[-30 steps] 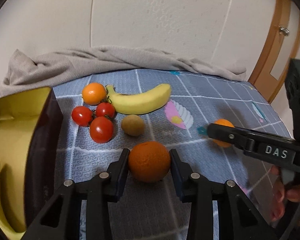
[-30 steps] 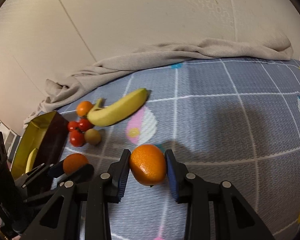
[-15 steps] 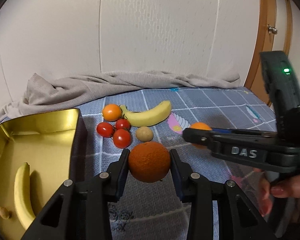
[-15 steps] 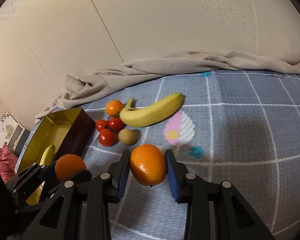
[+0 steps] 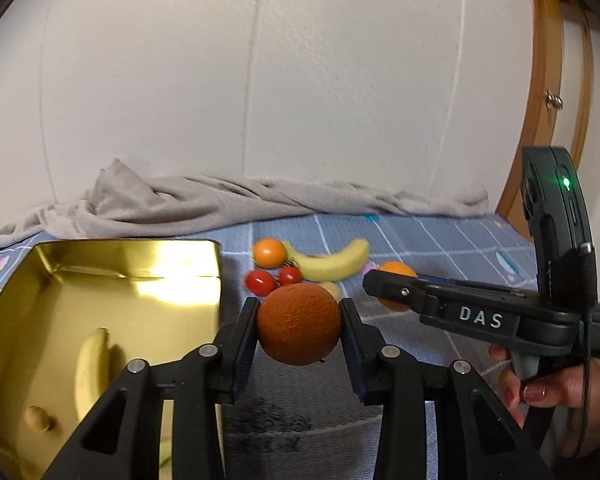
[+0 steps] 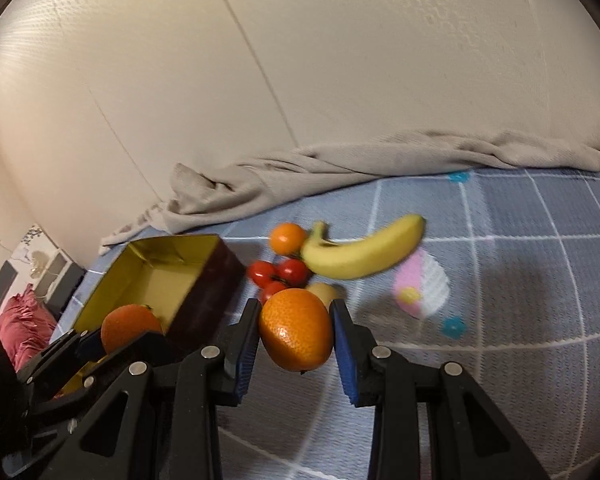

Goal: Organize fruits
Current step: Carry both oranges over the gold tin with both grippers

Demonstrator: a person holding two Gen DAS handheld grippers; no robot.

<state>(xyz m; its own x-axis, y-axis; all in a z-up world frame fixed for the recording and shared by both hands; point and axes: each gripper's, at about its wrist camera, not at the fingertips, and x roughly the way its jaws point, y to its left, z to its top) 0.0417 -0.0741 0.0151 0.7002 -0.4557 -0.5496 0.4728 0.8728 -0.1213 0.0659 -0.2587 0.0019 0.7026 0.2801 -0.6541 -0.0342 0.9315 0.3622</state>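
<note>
Tin (image 5: 100, 268): gold-lined, open, at the mat's left edge; holds a banana (image 5: 92, 364) lying lengthwise and a small brown fruit (image 5: 38, 420) near its front corner.
Left gripper (image 5: 299, 324): clamped on a dark orange (image 5: 299, 324), held clear of the mat (image 5: 440, 236), just right of the tin's right wall.
Key relation: tin opening lies to the left of the left gripper's orange and below it; only the right wall stands between. Left hand is the nearer one, judged.
Loose pile: mid-mat, beyond both grippers; small tangerine (image 6: 287, 239), cherry tomatoes (image 6: 278, 274), a brown round fruit (image 6: 324, 293), loose banana (image 6: 364, 254) with long axis running left to right, stem toward the tangerine.
Right gripper (image 6: 296, 330): closed on a brighter orange (image 6: 296, 330), in the air right of the left one; tin lies well to its left in its own view.
Person's hand (image 5: 556, 392): on the right gripper's trigger.
Blanket (image 5: 240, 200): bunched along the mat's far edge, against the wall.
Next, judged: left orange goes over the wall first; right one follows.
</note>
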